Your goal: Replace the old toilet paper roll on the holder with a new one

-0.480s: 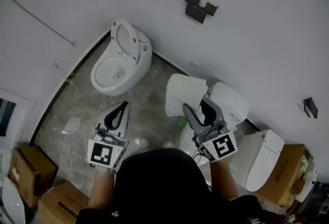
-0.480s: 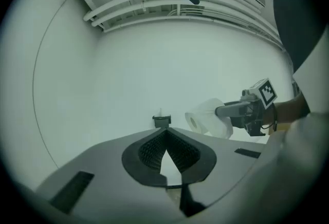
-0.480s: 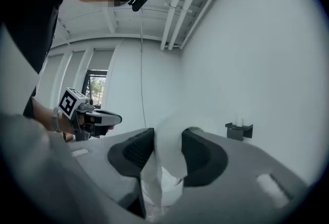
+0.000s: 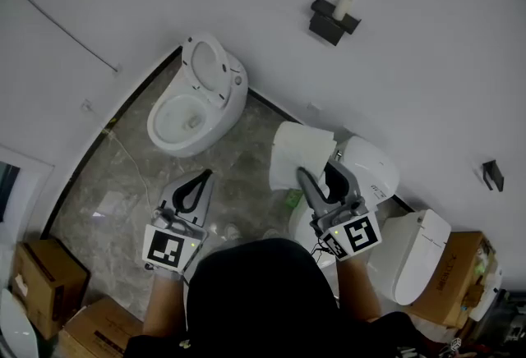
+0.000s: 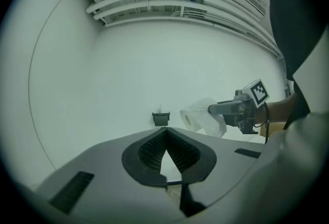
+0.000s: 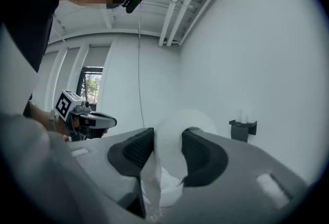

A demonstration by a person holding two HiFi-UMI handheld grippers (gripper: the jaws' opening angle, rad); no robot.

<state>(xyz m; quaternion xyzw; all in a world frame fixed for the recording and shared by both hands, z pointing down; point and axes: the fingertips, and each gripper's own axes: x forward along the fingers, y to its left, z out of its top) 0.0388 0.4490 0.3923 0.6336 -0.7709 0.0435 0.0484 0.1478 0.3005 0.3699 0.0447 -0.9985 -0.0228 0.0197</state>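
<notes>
Down near the person's dark top [image 4: 263, 291], the left gripper [image 4: 200, 178] has its two jaws pressed together with nothing in them. To its right, the right gripper [image 4: 316, 174] pinches the side of a big white toilet paper roll [image 4: 292, 153]. A loose bit of paper hangs down from the roll. Farther off on the left, a white toilet bowl [image 4: 197, 106] sits on the grey stone floor [image 4: 115, 184]. Farthest away, a small black holder [image 4: 329, 26] is on the white wall [image 4: 411, 77], well apart from the big roll. A short pale tube [image 4: 343, 8] rests on it.
</notes>
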